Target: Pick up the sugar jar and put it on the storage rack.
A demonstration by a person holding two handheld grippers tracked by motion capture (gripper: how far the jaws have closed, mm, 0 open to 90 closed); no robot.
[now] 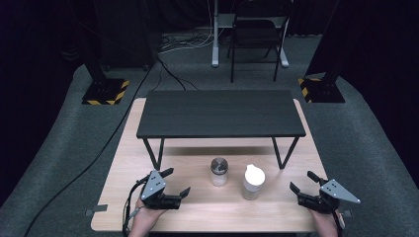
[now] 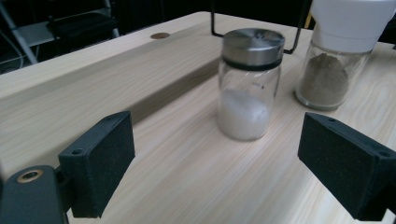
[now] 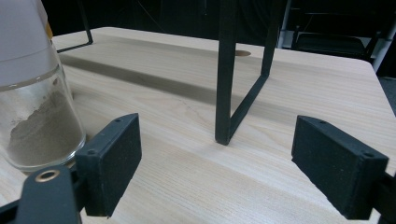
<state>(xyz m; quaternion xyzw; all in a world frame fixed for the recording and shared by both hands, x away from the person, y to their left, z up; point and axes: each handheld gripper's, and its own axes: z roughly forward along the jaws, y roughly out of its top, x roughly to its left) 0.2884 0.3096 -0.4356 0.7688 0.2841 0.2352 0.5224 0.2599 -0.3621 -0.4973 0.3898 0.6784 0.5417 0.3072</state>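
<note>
On the left, the left gripper (image 1: 179, 183) is sitting in a hand (image 1: 146, 220) near the front edge of the wooden table (image 1: 197, 210). Its two black jaws are standing wide apart, and nothing is sitting between them. In the left gripper view, the jaws are pointing at a small glass jar (image 2: 249, 86), which is standing a little way ahead and not touching them.

That small glass jar (image 1: 219, 172) is standing upright on the table, in front of the black shelf (image 1: 220, 113). It is wearing a shiny metal lid (image 2: 252, 45), and white powder is lying in its bottom half. No label or writing is showing on it.

Just to its right, a taller jar (image 1: 253, 182) is standing upright too, near the first one but not touching it. It is wearing a white cap (image 2: 350, 21), and brownish-grey powder is lying inside it. No words can be read on this jar either.

On the right, the right gripper (image 1: 302, 182) is resting in the other hand (image 1: 326, 224), well apart from the taller jar. Its jaws are standing open too, with only bare table between them. In the right gripper view, the taller jar (image 3: 35, 93) is showing at the far left, and a thin black leg (image 3: 225, 74) of the shelf is standing on the wood ahead.
</note>
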